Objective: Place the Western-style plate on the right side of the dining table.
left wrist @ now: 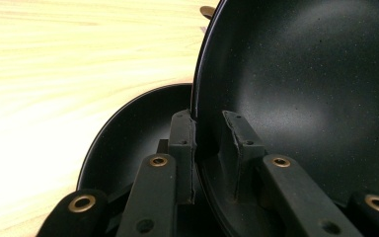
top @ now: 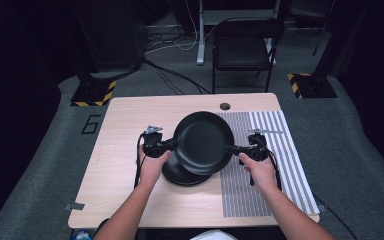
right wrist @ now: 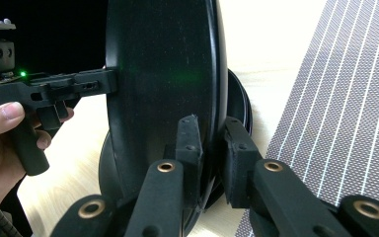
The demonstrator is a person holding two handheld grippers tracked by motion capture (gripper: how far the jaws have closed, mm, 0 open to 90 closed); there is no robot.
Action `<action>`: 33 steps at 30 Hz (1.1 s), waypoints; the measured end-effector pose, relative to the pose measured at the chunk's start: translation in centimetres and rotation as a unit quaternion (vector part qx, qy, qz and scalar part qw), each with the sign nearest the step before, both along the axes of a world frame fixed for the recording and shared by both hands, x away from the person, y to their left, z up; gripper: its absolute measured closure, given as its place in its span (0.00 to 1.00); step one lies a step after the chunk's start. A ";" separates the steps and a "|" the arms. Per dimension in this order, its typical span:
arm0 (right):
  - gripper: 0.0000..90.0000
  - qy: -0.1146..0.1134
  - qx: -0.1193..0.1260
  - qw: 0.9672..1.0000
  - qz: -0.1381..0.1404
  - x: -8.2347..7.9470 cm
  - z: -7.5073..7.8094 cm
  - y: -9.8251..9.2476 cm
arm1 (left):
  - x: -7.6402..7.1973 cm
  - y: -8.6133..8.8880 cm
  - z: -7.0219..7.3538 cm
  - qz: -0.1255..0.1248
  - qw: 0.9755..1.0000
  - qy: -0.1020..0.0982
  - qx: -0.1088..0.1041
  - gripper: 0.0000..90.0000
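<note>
- Black plate [top: 203, 141] hangs above the table [top: 125, 130], pinched at both edges by the left gripper [top: 169, 145] and right gripper [top: 232, 148], over another black plate [top: 180, 176].
- Left gripper view: jaws squeeze the plate's rim.
- Right gripper view: jaws squeeze the opposite rim beside a striped mat [right wrist: 340, 98].

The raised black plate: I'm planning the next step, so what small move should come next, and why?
Probably carry the raised plate sideways toward the striped mat: the left gripper and right gripper clamp opposite rims, and it hangs above the stacked plates.
</note>
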State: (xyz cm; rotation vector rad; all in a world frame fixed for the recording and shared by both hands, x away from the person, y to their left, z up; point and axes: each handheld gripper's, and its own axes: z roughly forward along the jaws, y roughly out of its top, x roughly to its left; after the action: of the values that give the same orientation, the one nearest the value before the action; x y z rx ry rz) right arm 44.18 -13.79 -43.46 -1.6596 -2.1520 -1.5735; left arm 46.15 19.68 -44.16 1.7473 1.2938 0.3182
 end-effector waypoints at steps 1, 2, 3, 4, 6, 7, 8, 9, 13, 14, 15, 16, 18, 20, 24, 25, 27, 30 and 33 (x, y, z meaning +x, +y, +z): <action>0.89 -0.001 0.001 1.000 0.000 0.0 0.0 -0.1 | 0.0 -0.1 0.1 0.000 1.000 0.000 -0.001 0.84; 0.89 -0.002 0.001 1.000 -0.001 -0.1 0.1 -0.1 | 0.0 -0.1 0.1 0.000 1.000 -0.001 0.001 0.84; 0.89 -0.002 0.002 1.000 -0.002 -0.1 0.1 -0.2 | 0.0 -0.2 0.2 -0.001 1.000 -0.002 0.000 0.84; 0.89 -0.004 0.003 1.000 -0.001 -0.2 0.2 -0.2 | 0.0 -0.3 0.2 -0.001 1.000 -0.001 0.000 0.84; 0.89 -0.006 0.001 1.000 -0.002 -0.2 0.3 -0.4 | 0.0 -0.4 0.2 -0.002 1.000 0.000 0.001 0.84; 0.89 -0.007 0.001 1.000 -0.002 -0.3 0.3 -0.4 | 0.0 -0.5 0.2 -0.003 1.000 -0.001 0.001 0.84; 0.89 -0.007 0.001 1.000 -0.003 -0.3 0.3 -0.5 | 0.0 -0.6 0.3 -0.004 1.000 -0.001 0.002 0.84; 0.89 -0.006 0.002 1.000 -0.004 -0.4 0.4 -0.6 | 0.0 -0.6 0.3 -0.004 1.000 -0.001 0.003 0.84; 0.89 -0.007 0.004 1.000 -0.006 -0.6 0.5 -0.8 | 0.1 -0.8 0.5 -0.009 1.000 0.001 0.004 0.84; 0.89 -0.008 0.005 1.000 -0.006 -0.6 0.5 -0.9 | 0.1 -0.9 0.5 -0.010 1.000 -0.001 0.004 0.84; 0.89 -0.010 0.005 1.000 -0.005 -0.6 0.5 -1.0 | 0.1 -1.0 0.6 -0.010 1.000 -0.001 0.004 0.84; 0.89 -0.010 0.006 1.000 -0.006 -0.7 0.5 -1.0 | 0.1 -1.0 0.6 -0.010 1.000 -0.002 0.003 0.84; 0.89 -0.010 0.007 1.000 -0.008 -0.7 0.6 -1.1 | 0.1 -1.1 0.8 -0.010 1.000 -0.003 0.002 0.84; 0.89 -0.011 0.008 1.000 -0.009 -0.8 0.7 -1.2 | 0.1 -1.2 0.9 -0.011 1.000 -0.004 0.001 0.84; 0.89 -0.013 0.010 1.000 -0.010 -0.9 0.7 -1.4 | 0.1 -1.4 1.2 -0.013 1.000 -0.006 0.002 0.84; 0.89 -0.013 0.010 1.000 -0.010 -0.9 0.7 -1.5 | 0.1 -1.5 1.2 -0.012 1.000 -0.007 0.003 0.84; 0.89 -0.013 0.012 1.000 -0.011 -1.0 0.7 -1.6 | 0.1 -1.6 1.3 -0.014 1.000 -0.008 0.002 0.84; 0.89 -0.013 0.013 1.000 -0.013 -1.1 0.7 -1.8 | 0.1 -1.8 1.3 -0.016 1.000 -0.008 0.004 0.84; 0.89 -0.015 0.012 1.000 -0.014 -1.2 0.8 -1.9 | 0.2 -2.0 1.3 -0.018 1.000 -0.008 0.004 0.84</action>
State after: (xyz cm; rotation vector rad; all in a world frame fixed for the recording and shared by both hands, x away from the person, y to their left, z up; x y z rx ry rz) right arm 42.98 -15.72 -42.69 -1.6781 -2.1253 -1.6357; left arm 46.36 17.66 -42.84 1.7683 1.2501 0.3175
